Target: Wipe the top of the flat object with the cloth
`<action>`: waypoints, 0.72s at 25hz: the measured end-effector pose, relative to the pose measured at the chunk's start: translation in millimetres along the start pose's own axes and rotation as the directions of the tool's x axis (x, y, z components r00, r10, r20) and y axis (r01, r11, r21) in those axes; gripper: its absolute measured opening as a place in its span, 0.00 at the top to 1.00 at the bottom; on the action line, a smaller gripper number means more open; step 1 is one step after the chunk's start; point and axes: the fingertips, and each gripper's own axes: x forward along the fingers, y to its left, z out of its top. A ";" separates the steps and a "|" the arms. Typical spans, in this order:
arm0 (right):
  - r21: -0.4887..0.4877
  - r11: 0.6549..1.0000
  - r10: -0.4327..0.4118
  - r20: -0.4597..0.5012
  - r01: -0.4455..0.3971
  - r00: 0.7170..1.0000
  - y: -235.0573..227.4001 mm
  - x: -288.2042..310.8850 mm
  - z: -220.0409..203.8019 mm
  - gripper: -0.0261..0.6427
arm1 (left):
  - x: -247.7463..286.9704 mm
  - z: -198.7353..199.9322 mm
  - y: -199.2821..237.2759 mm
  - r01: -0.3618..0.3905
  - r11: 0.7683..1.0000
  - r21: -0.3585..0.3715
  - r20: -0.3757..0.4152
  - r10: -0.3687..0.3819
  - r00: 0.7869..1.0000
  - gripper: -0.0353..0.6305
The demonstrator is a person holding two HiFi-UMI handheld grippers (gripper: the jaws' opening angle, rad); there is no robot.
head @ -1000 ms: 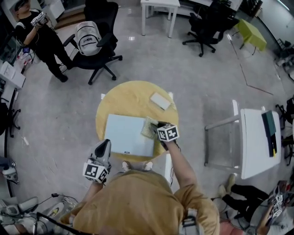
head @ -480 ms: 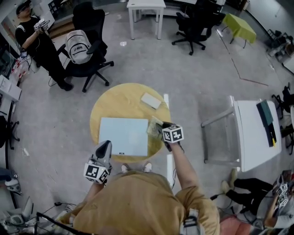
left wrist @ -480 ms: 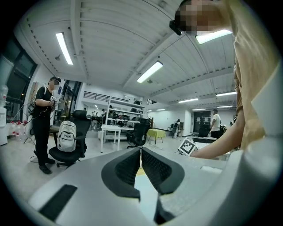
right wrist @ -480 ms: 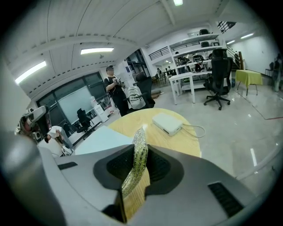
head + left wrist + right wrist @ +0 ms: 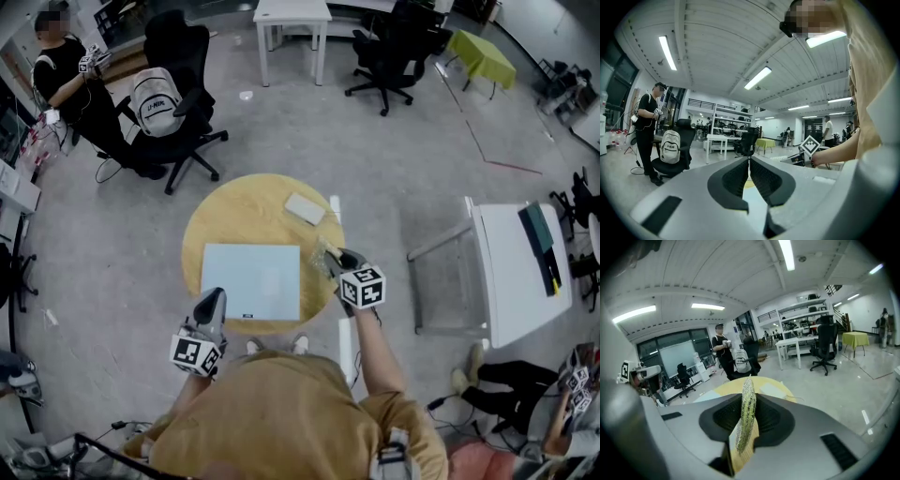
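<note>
A pale blue flat board (image 5: 251, 280) lies on the round wooden table (image 5: 244, 211). My right gripper (image 5: 332, 255) hangs over the table's right edge, beside the board's right side, shut on a greenish-yellow cloth (image 5: 322, 255). In the right gripper view the cloth (image 5: 746, 416) stands on edge, pinched between the jaws of the gripper (image 5: 747, 399). My left gripper (image 5: 212, 302) hovers at the table's near edge, just by the board's front left corner. Its jaws (image 5: 749, 164) are shut with nothing between them.
A small white pad (image 5: 305, 208) lies on the table's far right. A black office chair with a white backpack (image 5: 155, 90) stands to the far left, next to a person (image 5: 70, 80). A white table (image 5: 517, 272) and a chair frame (image 5: 441, 281) stand to the right.
My right gripper has lifted the cloth off the board's right edge and drawn it rightward, off the board. The left gripper has stayed put.
</note>
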 end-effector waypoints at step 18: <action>-0.341 0.938 0.194 0.351 -0.068 0.916 167.2 -73.8 157.5 0.87 | -31.6 18.7 52.6 -0.089 0.996 0.023 0.044 0.088 0.995 0.93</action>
